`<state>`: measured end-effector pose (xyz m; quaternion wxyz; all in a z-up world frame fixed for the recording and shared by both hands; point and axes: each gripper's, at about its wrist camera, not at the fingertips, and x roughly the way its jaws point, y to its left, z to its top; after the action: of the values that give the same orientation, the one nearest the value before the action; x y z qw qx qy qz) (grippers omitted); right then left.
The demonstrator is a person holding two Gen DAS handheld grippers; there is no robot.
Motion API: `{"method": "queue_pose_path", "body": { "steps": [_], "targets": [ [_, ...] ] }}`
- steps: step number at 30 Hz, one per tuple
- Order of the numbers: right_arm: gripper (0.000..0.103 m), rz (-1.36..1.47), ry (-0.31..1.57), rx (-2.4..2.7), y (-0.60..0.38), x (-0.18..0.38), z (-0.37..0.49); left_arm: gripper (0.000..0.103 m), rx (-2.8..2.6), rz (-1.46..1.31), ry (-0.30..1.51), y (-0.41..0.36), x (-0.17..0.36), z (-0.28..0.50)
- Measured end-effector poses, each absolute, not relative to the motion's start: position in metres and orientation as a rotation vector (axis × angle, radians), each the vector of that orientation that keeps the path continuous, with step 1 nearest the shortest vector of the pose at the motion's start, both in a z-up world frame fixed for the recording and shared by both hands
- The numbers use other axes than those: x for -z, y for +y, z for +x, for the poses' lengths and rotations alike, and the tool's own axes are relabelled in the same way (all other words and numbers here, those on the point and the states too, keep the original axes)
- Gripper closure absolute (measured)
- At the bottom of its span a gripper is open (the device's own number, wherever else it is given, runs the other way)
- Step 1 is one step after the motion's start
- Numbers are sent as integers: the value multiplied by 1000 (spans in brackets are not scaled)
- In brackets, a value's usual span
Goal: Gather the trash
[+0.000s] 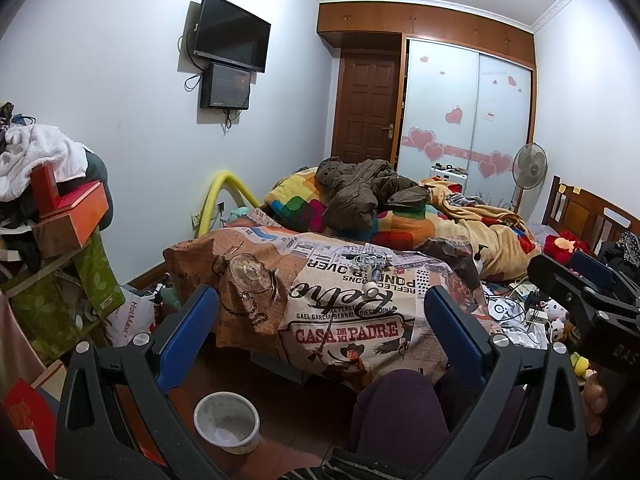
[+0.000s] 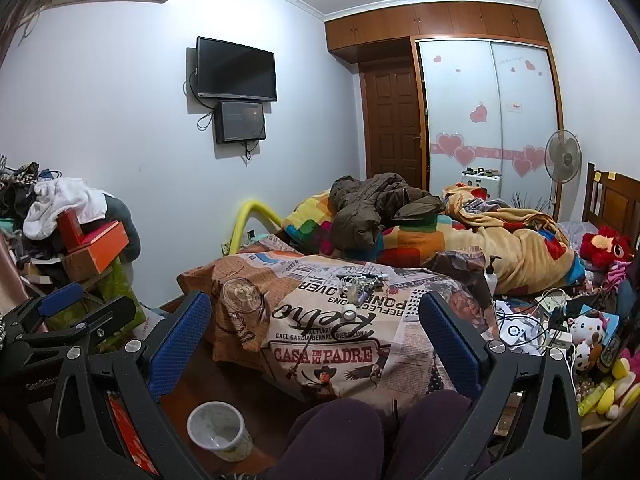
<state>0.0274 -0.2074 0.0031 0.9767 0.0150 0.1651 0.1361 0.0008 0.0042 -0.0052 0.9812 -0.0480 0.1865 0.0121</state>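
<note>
White paper cup (image 1: 227, 422) on floor, 7 o'clock: light, crushable; pinch rim. Left hand-held gripper (image 1: 320, 320), right hand-held gripper (image 2: 316, 320) both wide, empty.

The left gripper (image 1: 320, 328) stood wide open above a white cup (image 1: 227, 422) on the floor, facing the cluttered bed (image 1: 340, 280).
</note>
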Motion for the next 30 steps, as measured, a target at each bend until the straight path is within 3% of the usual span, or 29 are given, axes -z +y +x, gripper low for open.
{"method": "queue_pose_path", "body": {
  "steps": [30],
  "targets": [
    [0,32,322,-277,-210,-9,19,0,-18,-95,382,-5,8,-1]
  ]
}}
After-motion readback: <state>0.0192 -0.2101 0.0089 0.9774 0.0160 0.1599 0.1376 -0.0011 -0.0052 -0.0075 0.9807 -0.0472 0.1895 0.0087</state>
